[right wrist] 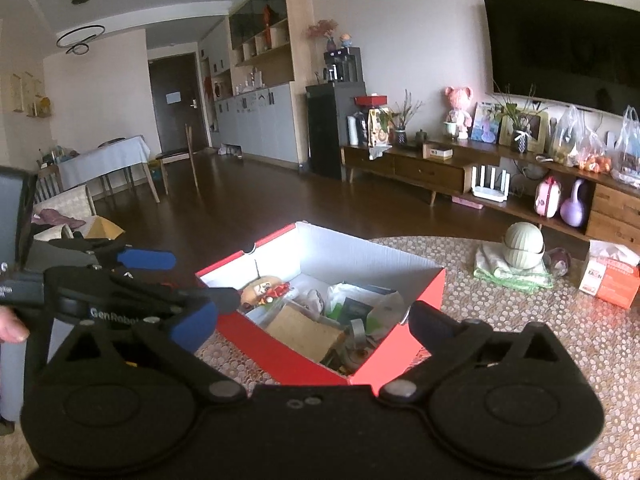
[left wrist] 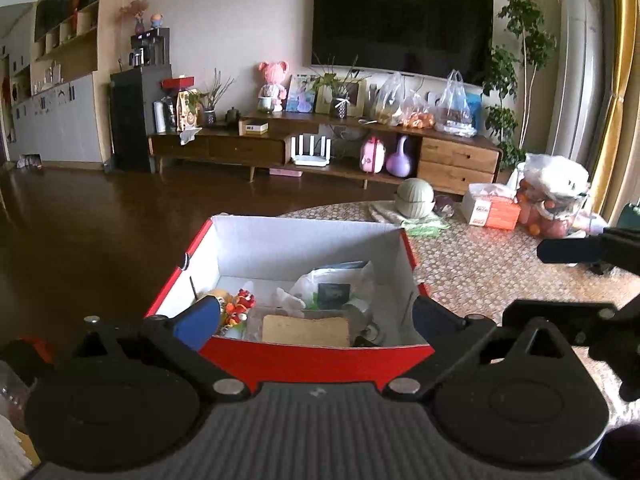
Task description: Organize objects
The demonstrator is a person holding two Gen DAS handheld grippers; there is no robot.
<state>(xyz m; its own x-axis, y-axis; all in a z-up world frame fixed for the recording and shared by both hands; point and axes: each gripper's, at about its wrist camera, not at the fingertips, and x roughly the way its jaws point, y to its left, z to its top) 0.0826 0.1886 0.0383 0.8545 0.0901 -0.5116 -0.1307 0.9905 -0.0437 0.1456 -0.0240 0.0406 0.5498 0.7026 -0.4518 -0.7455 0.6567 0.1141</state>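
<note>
A red cardboard box with a white inside stands on the patterned table mat. It holds a brown flat card, crumpled plastic bags, a small red toy and other bits. My left gripper is open just above the box's near wall, a finger by each near corner, holding nothing. My right gripper is open too, its fingers either side of the box's near corner. The left gripper shows at the box's left side in the right wrist view.
On the mat beyond the box are a grey-green round pot on a cloth, an orange tissue box and a bag of fruit. One black finger of the right gripper reaches in from the right. Dark floor lies left of the table.
</note>
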